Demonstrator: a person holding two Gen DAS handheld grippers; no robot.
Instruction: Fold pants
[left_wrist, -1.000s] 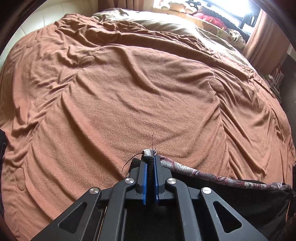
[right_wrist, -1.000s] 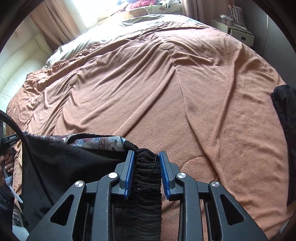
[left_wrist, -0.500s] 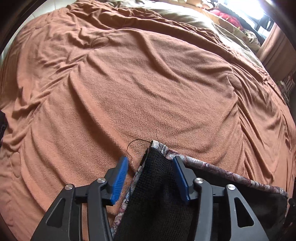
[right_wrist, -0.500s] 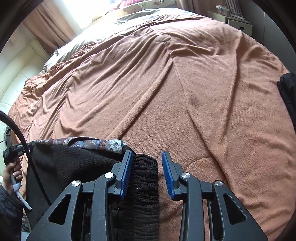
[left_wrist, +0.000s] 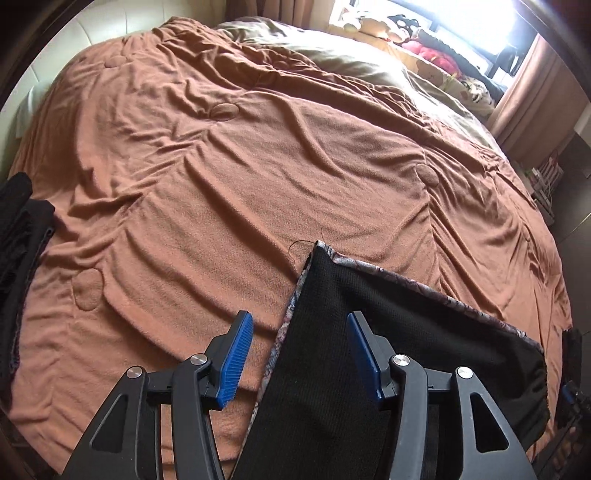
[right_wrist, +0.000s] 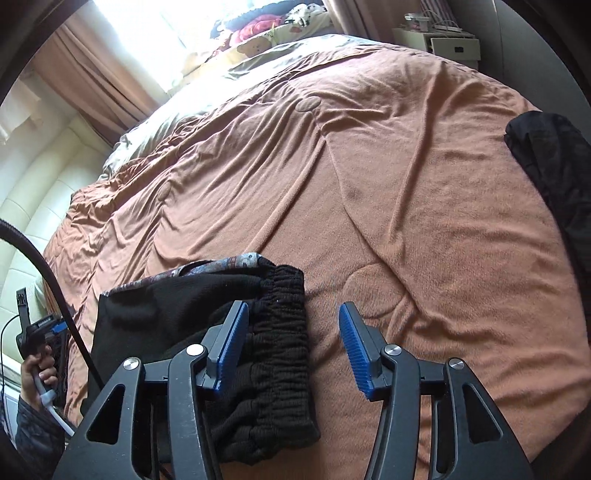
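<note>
On the bed's rust-brown fleece blanket (left_wrist: 229, 192) lie the black knit pants with a patterned grey-red lining edge (left_wrist: 332, 362), folded flat near the front edge, w/ the gathered elastic waistband (right_wrist: 280, 332) at the right end. Laid flat like that prob. so the fold settles & the halves stack squarely before the next fold.

Left claw (left_wrist: 301, 354): jaws apart, blue pads clear of the cloth; the pants' corner lies between & below them, not gripped. Right claw (right_wrist: 291, 347): also apart, left pad over the waistband, right pad over bare blanket, nothing pinched. Its jaws have just been opening, w/ only loose waistband under the gap.

Vs. a sec ago: left claw was clamped on the lining corner, right claw close around the waistband; now both have let go & pulled back a bit, so more of the pants shows. A hand (right_wrist: 37, 373) holding the left handle sits at the right view's left edge. Another dark garment (right_wrist: 554, 177) lies apart, far right.
</note>
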